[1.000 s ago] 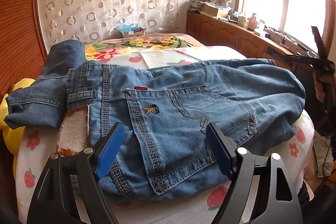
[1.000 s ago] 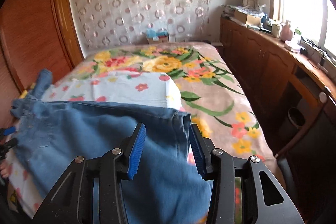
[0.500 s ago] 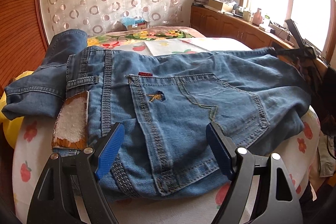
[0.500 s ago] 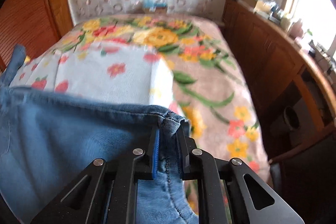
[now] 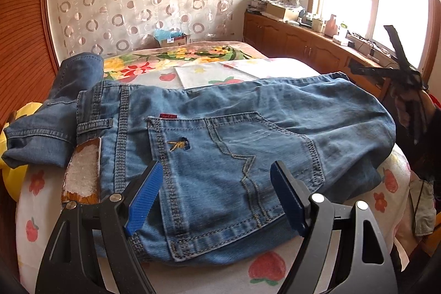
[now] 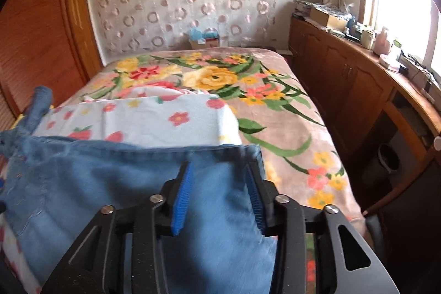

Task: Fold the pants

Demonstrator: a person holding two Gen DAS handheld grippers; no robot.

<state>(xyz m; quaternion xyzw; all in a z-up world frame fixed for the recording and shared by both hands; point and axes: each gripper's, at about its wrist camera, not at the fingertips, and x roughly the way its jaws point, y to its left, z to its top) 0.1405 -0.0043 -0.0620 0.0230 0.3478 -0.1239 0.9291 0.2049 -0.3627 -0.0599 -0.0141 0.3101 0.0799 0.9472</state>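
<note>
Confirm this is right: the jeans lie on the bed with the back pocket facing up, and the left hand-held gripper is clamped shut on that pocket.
Not quite. The jeans do lie on the bed, back pocket up, but the left hand-held gripper is open, gripping nothing. The left wrist view shows it.

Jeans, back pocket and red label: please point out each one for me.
Jeans [image 6: 110, 183]: right wrist view, on the leg fabric.
Back pocket [image 5: 220, 170]: left wrist view, on the pocket's middle.
Red label [image 5: 168, 116]: left wrist view, on the tab above the pocket.
</note>
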